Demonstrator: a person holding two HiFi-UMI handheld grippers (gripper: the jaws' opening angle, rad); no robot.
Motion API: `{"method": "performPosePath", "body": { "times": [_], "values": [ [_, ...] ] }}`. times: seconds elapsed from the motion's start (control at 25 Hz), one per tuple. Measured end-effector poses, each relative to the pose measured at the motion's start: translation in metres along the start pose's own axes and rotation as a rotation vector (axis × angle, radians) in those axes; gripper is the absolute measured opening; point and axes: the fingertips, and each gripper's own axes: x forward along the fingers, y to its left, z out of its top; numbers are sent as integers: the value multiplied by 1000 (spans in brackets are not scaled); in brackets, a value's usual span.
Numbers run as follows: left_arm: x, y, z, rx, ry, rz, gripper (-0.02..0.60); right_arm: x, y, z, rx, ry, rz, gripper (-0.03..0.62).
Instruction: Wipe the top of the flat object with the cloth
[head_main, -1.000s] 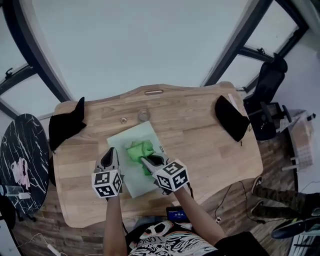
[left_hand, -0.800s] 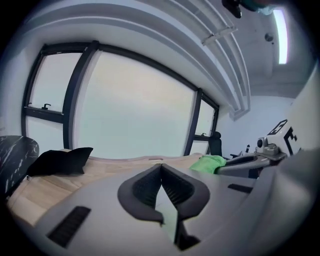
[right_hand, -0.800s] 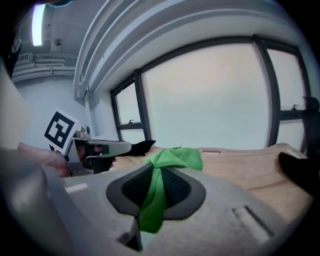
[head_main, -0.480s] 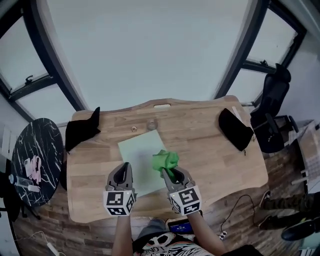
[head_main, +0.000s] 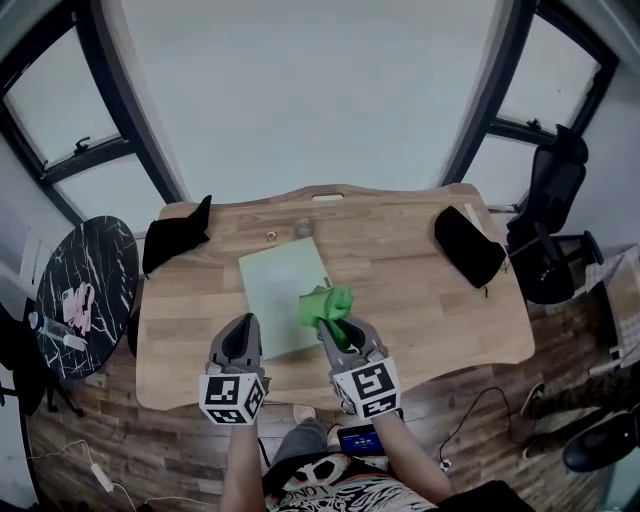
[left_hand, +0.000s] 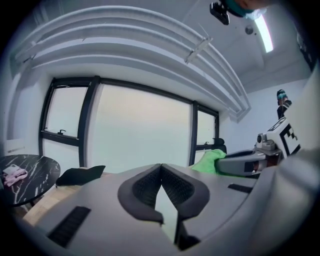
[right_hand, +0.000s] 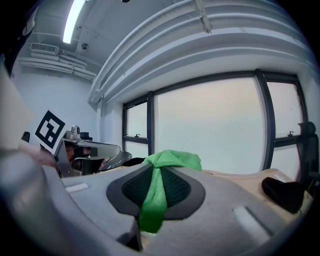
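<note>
Since a second ago, both grippers have pulled up and back toward me, and the cloth (head_main: 324, 302) has come off the middle of the mat (head_main: 272, 285). Left gripper (head_main: 243, 336): pads pressed together, nothing between them, over the table's (head_main: 430, 310) near edge by the mat's left corner. The pale green mat lies flat mid-table. The green cloth is bunched above its right edge, pinched in the right gripper (head_main: 338, 335), with a tail hanging below the pads.

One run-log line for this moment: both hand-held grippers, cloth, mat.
left hand-held gripper: shut, empty | right hand-held gripper: shut on green cloth | green cloth: held up off pale mat
</note>
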Motion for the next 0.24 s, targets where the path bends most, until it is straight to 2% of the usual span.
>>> {"method": "performPosePath", "body": {
  "times": [0.08, 0.24],
  "values": [
    [-5, -10, 6, 3, -19, -18, 6, -7, -1, 3, -10, -11, -2, 54],
    [-17, -21, 5, 24, -23, 1, 6, -21, 1, 4, -31, -22, -10, 54]
  ]
}}
